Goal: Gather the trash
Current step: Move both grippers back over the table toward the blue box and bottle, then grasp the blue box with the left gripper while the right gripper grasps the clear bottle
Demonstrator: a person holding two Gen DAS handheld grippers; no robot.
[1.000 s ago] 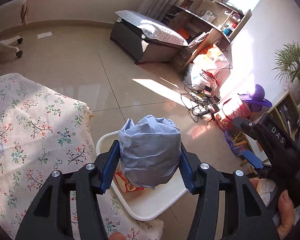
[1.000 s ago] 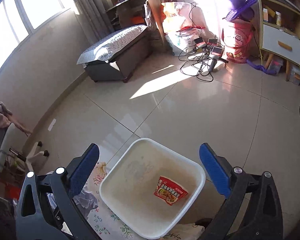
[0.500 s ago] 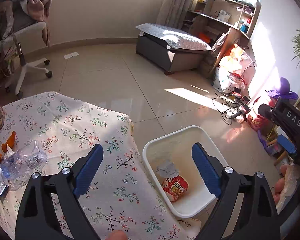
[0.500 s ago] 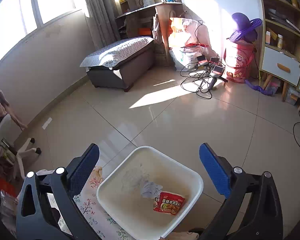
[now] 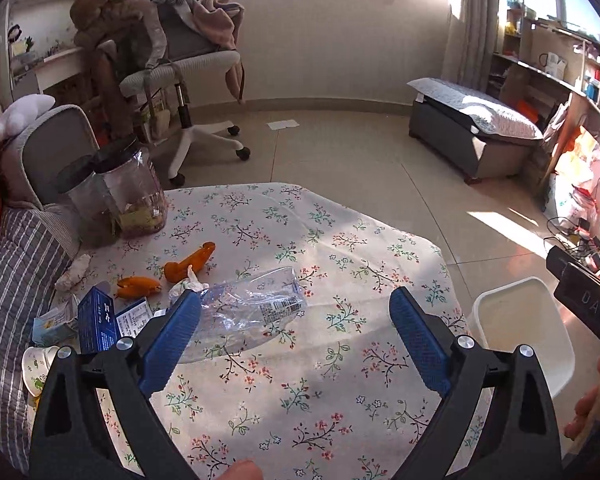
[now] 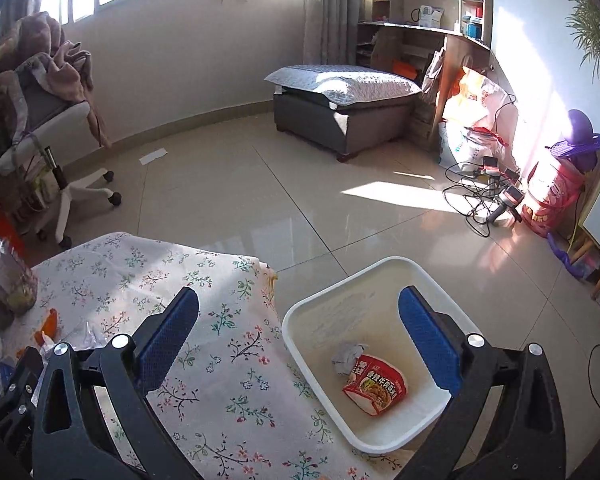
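My left gripper point(image 5: 294, 300) hovers over the floral-cloth table point(image 5: 300, 380), its jaws opening with nothing between them. Just past its left finger lies a crushed clear plastic bottle point(image 5: 256, 308). Orange peels point(image 5: 190, 262), a blue carton point(image 5: 98, 322) and a paper cup point(image 5: 40, 364) lie further left. The white bin point(image 6: 340, 280) stands on the floor off the table's right edge, holding a red noodle wrapper point(image 6: 374, 384) and a grey-blue crumpled wad point(image 6: 346, 358). My right gripper point(image 6: 299, 297) is open and empty above the table edge and bin.
Two clear jars point(image 5: 132, 192) stand at the table's far left corner beside a striped cushion point(image 5: 16, 280). A white office chair point(image 5: 188, 80) draped with clothes, a grey ottoman point(image 6: 340, 120) and tangled cables point(image 6: 484, 192) sit on the tiled floor.
The left gripper let go of the grey-blue wad, which now lies in the bin, then swung left over the table. The right gripper's view also swung left, bringing the table into sight.
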